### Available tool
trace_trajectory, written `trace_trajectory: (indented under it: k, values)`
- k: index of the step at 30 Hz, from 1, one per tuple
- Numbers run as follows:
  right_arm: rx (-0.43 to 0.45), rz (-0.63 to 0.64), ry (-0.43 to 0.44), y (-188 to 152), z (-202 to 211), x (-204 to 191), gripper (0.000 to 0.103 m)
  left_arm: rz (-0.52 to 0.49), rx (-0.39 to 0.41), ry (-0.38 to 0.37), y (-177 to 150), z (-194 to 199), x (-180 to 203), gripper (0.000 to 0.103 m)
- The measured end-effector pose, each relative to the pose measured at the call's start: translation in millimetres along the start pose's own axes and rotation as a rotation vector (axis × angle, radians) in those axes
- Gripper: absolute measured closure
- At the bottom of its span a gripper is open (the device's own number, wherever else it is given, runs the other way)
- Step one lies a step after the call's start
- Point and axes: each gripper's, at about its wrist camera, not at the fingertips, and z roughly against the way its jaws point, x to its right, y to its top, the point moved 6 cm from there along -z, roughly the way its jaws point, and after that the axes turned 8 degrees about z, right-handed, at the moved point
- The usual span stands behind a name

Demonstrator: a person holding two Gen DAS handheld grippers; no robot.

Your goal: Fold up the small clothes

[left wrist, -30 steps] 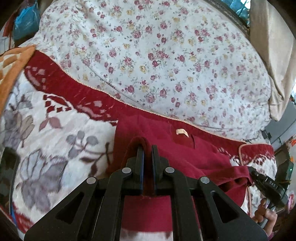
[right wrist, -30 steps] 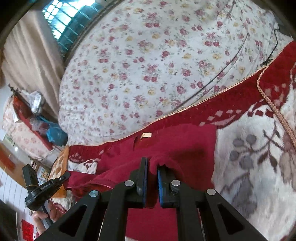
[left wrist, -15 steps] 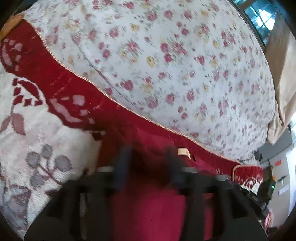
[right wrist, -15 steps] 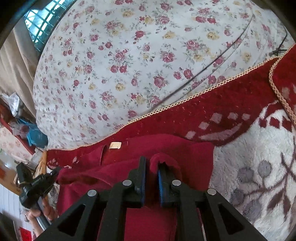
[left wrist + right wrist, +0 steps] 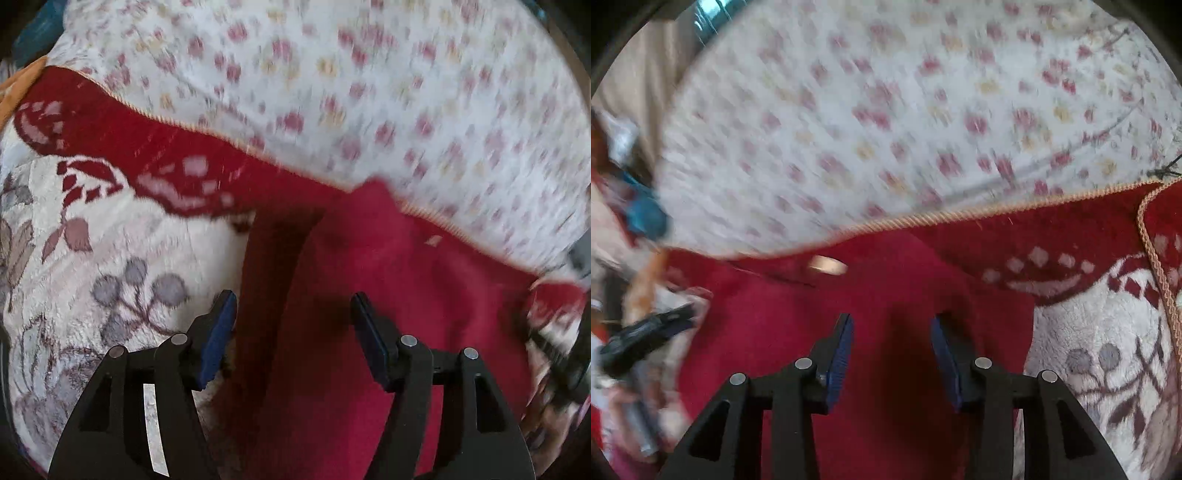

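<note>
Soft daylight fills both views, evenly bright and without glare. Motion blur smears the floral quilt [image 5: 369,92] across the upper frames and the side edges. Fisheye curvature bends the borders. Dark shadows fall on the red garment [image 5: 886,387] at lower centre.

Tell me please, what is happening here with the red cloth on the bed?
A person holding a gripper in each hand is folding a small red garment that lies on a fleece blanket, beside a flowered quilt. At this moment both the left gripper and the right gripper are open above the garment, with their jaws spread and nothing held between them. The garment lies on the blanket, its small label showing near the far edge. The pictures are blurred by motion.
</note>
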Motion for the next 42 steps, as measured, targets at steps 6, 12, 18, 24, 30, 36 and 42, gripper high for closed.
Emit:
trace_trajectory:
  k: [6,12,18,24,30,36,42]
  values:
    - [-0.033,-0.142,-0.01,11.9,-49.7,38.3,0.062,0.03,-0.028,-0.007,2.0,-11.3,-8.3,0.039]
    - [0.044,0.006,-0.069,17.2,8.1,17.7,0.061,-0.011,0.008,-0.078,-1.8,38.9,-22.1,0.039]
    - [0.234,0.123,-0.017,-9.5,89.5,-16.7,0.0,-0.155,-0.007,-0.167,-44.0,79.3,-29.4,0.039]
    - [0.094,0.006,0.096,-52.6,84.3,-23.9,0.002,-0.262,-0.086,-0.235,-88.6,83.1,-44.6,0.039]
    - [0.056,-0.034,0.068,-71.7,78.4,-16.6,0.01,-0.206,-0.115,-0.282,-93.3,65.2,-54.3,0.039]
    - [0.045,0.008,0.023,-77.2,70.7,-20.1,0.01,-0.277,-0.11,-0.32,-97.1,68.8,-36.0,0.039]
    - [0.034,-0.014,0.027,-78.0,64.8,-12.1,0.01,-0.271,-0.15,-0.324,-98.8,53.5,-31.0,0.054]
